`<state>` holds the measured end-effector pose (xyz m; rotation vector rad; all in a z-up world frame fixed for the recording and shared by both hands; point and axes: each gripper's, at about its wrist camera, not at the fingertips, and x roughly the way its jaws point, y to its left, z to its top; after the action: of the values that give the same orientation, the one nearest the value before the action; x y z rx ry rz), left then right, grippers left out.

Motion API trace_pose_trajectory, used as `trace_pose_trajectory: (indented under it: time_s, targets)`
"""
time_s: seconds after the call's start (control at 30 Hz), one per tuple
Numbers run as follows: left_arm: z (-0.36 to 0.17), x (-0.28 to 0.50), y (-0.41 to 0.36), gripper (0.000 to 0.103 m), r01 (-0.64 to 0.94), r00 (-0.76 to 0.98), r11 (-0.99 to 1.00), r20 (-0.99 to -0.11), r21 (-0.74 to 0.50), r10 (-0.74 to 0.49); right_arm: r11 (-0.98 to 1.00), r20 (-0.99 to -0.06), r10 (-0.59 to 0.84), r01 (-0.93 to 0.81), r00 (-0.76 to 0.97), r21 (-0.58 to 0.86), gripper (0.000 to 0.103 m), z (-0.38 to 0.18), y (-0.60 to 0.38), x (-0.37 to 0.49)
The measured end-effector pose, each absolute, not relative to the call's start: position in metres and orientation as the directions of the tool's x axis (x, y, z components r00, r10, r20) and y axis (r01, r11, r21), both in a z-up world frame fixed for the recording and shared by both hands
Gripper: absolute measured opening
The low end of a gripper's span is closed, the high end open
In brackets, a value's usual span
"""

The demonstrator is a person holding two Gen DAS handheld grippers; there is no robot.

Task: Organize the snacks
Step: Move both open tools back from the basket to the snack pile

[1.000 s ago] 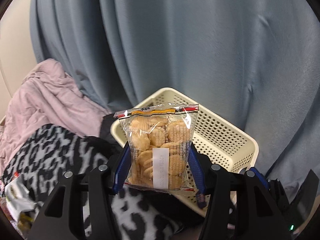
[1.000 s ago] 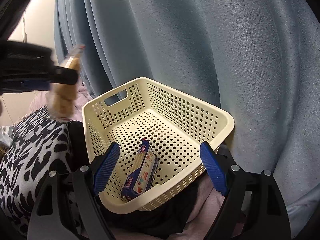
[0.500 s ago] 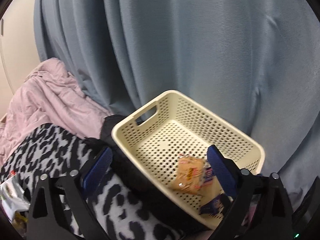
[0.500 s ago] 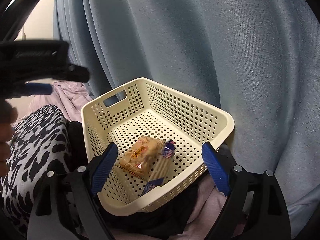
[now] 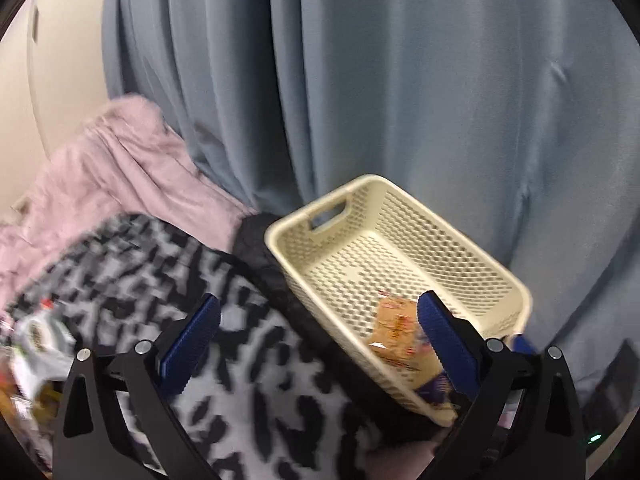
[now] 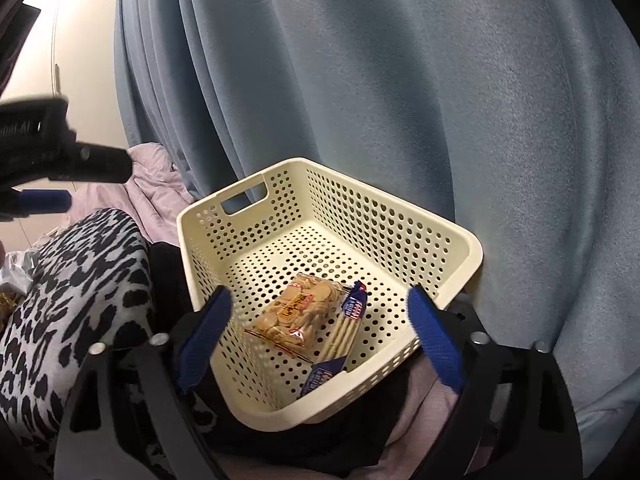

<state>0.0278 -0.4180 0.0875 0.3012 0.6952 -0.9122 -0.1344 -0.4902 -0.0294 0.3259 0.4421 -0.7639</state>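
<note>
Two tongs, both gaping and empty: right tongs (image 6: 316,306) nearest, just widened; left tongs (image 5: 320,316) over the spotted blanket (image 5: 240,360). Beyond, cream basket (image 6: 400,216) holding cracker bag (image 6: 298,314) atop biscuit packet (image 6: 344,332). Blue curtain (image 6: 400,80) behind.

In the cream perforated plastic basket (image 6: 448,240), the clear cracker bag (image 6: 298,312) lies left of and partly on the blue-ended biscuit pack (image 6: 344,330), near the front wall.

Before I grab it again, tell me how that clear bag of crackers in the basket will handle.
The cracker bag is thin clear film, so it will probably crinkle and feel slippery. It looks light for its size. The round crackers inside seem brittle, so a hard squeeze may break them. It lies flat, partly over the blue packet, and seems unlikely to roll.
</note>
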Motion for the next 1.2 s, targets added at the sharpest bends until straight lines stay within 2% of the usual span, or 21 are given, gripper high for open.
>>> trace_pose_trajectory:
  time_s: [0.1, 0.37, 0.5, 0.7, 0.9, 1.2]
  targets:
    - [0.09, 0.023, -0.409, 0.098, 0.799, 0.479, 0.6, -0.642, 0.037, -0.599, 0.687, -0.488, -0.588, 0.717, 0.645, 0.12, 0.094, -0.025, -0.486, -0.132]
    - [0.094, 0.021, -0.381, 0.098, 0.762, 0.574, 0.637, -0.579, 0.118, -0.579, 0.715, -0.456, -0.584, 0.692, 0.672, 0.103, 0.094, -0.008, -0.468, -0.125]
    - [0.098, 0.022, -0.36, 0.098, 0.749, 0.581, 0.657, -0.563, 0.088, -0.588, 0.727, -0.44, -0.58, 0.679, 0.685, 0.099, 0.095, 0.001, -0.457, -0.122]
    - [0.103, 0.025, -0.323, 0.098, 0.787, 0.509, 0.616, -0.547, -0.016, -0.664, 0.762, -0.409, -0.558, 0.641, 0.722, 0.094, 0.096, 0.015, -0.435, -0.114]
    - [0.099, 0.028, -0.288, 0.098, 0.699, 0.627, 0.713, -0.529, 0.059, -0.571, 0.804, -0.394, -0.519, 0.59, 0.758, 0.077, 0.097, 0.024, -0.404, -0.104]
    - [0.092, 0.037, -0.228, 0.098, 0.59, 0.706, 0.805, -0.521, 0.058, -0.479, 0.857, -0.385, -0.453, 0.512, 0.804, 0.059, 0.097, 0.034, -0.36, -0.082]
